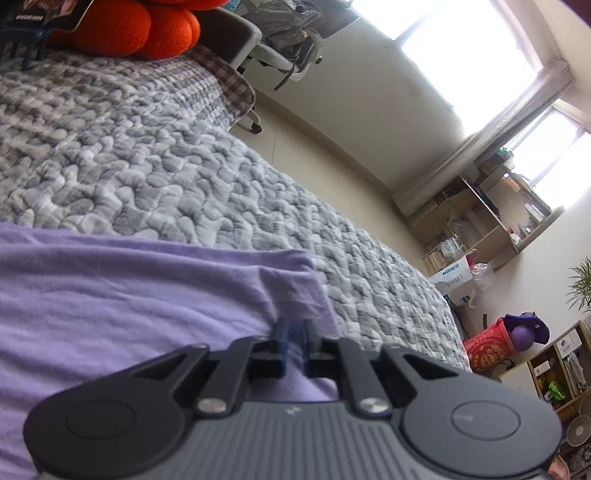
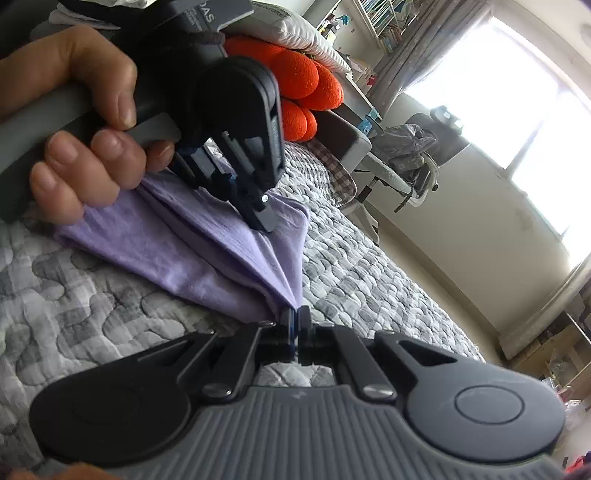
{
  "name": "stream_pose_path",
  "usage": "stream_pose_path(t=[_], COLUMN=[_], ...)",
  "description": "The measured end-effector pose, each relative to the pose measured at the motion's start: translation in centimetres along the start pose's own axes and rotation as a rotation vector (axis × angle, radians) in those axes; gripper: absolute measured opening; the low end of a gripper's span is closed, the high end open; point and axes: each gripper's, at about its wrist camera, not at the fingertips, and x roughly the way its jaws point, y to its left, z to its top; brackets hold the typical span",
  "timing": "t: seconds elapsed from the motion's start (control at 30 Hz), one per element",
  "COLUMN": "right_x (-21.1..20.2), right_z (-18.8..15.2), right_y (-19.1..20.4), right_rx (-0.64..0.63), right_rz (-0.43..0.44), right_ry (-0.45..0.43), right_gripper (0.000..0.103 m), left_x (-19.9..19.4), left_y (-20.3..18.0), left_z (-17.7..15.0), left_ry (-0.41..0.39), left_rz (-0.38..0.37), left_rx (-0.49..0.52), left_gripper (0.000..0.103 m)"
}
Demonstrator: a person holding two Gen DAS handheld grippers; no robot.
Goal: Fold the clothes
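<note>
A lilac garment (image 1: 110, 295) lies on the grey quilted bed (image 1: 166, 173). In the left wrist view my left gripper (image 1: 293, 326) is shut on a raised fold at the garment's right edge, and cloth shows between the blue pads. In the right wrist view the right gripper (image 2: 295, 314) is shut on a bunched corner of the same garment (image 2: 207, 254), which stretches taut up toward the left gripper (image 2: 216, 173). A hand (image 2: 85, 122) holds that gripper; it pinches the cloth's far end above the bed (image 2: 92, 314).
An orange plush toy (image 1: 136, 29) (image 2: 306, 77) sits at the head of the bed beside a pillow (image 2: 295, 29). An office chair (image 2: 406, 158) with a bag stands past the bed's edge. Shelves and boxes (image 1: 476, 229) line the far wall under bright windows.
</note>
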Motion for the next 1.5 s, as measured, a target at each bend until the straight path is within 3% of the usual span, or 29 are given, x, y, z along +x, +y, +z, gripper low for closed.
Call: stream_pose_path(t=[0.2, 0.33, 0.43, 0.63, 0.7, 0.73, 0.77, 0.87, 0.9, 0.97, 1.03, 1.3, 1.5], right_x=[-0.2, -0.5, -0.7, -0.7, -0.5, -0.3, -0.2, 0.0, 0.0, 0.0, -0.3, -1.5, -2.4], right_z=[-0.6, -0.7, -0.4, 0.5, 0.7, 0.8, 0.9, 1.0, 1.0, 0.9, 0.8, 0.2, -0.3], right_y=[-0.4, -0.7, -0.7, -2.3, -2.1, -1.9, -1.8, -2.0, -2.3, -2.4, -2.2, -1.4, -1.1], right_rx=[0.022, 0.033, 0.028, 0.148, 0.136, 0.109, 0.099, 0.100, 0.117, 0.133, 0.127, 0.092, 0.084], right_rz=[0.008, 0.028, 0.015, 0.107, 0.128, 0.126, 0.124, 0.127, 0.140, 0.157, 0.156, 0.136, 0.135], right_ry=[0.024, 0.014, 0.000, -0.026, -0.030, -0.030, -0.032, -0.035, -0.033, -0.028, -0.030, -0.046, -0.041], right_gripper=[0.000, 0.000, 0.012, 0.014, 0.026, 0.040, 0.043, 0.039, 0.034, 0.009, 0.004, 0.001, 0.001], left_x=[0.0, -0.9, -1.9, -3.3, -3.5, -3.6, -3.6, -3.6, -3.4, -3.0, -2.1, 3.8, 4.3], left_y=[0.1, -0.3, -0.6, 0.7, 1.2, 1.3, 1.4, 1.1, 0.8, 0.1, -0.8, -3.4, -2.6], left_z=[-0.1, 0.0, 0.3, 1.4, 1.5, 1.6, 1.6, 2.0, 2.2, 2.5, 2.9, 3.6, 3.9], left_ry=[-0.003, -0.024, -0.053, -0.091, -0.090, -0.088, -0.088, -0.092, -0.089, -0.084, -0.066, 0.066, 0.046], left_rz=[-0.001, -0.014, -0.026, -0.021, -0.016, -0.015, -0.013, -0.008, -0.009, -0.011, -0.011, -0.023, -0.016], left_rx=[-0.005, 0.007, 0.016, -0.026, -0.037, -0.041, -0.043, -0.035, -0.030, -0.014, 0.012, 0.068, 0.022], left_gripper=[0.012, 0.027, 0.032, 0.035, 0.035, 0.035, 0.035, 0.037, 0.037, 0.040, 0.047, 0.054, 0.052])
